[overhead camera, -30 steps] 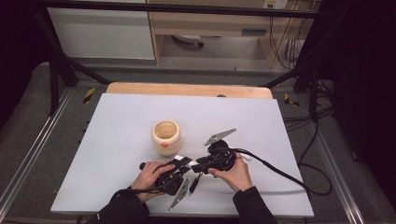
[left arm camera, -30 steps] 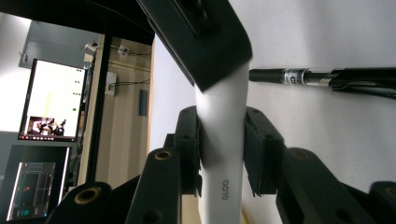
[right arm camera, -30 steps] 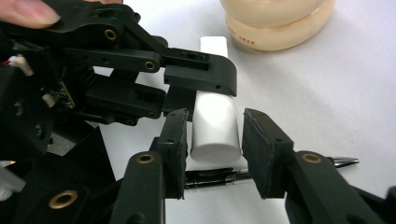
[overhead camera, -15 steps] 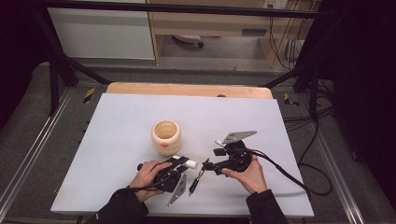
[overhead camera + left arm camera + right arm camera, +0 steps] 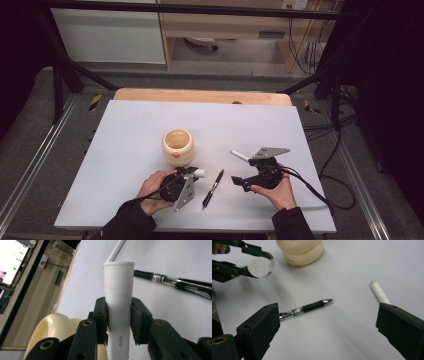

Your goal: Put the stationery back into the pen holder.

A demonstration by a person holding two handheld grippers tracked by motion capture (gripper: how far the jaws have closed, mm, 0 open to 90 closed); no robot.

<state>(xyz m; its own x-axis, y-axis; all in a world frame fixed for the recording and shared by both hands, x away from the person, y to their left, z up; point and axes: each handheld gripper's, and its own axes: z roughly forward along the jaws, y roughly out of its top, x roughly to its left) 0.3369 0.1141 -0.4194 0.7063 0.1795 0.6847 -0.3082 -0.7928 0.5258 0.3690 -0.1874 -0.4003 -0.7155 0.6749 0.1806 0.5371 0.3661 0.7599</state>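
- Near the front edge of the desk (image 5: 125, 130), the left gripper (image 5: 192, 173) is clamped on a white cap (image 5: 118, 302), both pads pressing its sides.
- Right gripper (image 5: 237, 167) stands wide apart with nothing between its jaws; they have just been opening.
- Black pen (image 5: 213, 188) lies flat on the desk between the two grippers, free of both.
- White pen tube (image 5: 381, 293) lies just beside the right gripper's jaw.
- Cream pot (image 5: 178, 147) stands behind the left gripper, near the desk's middle.
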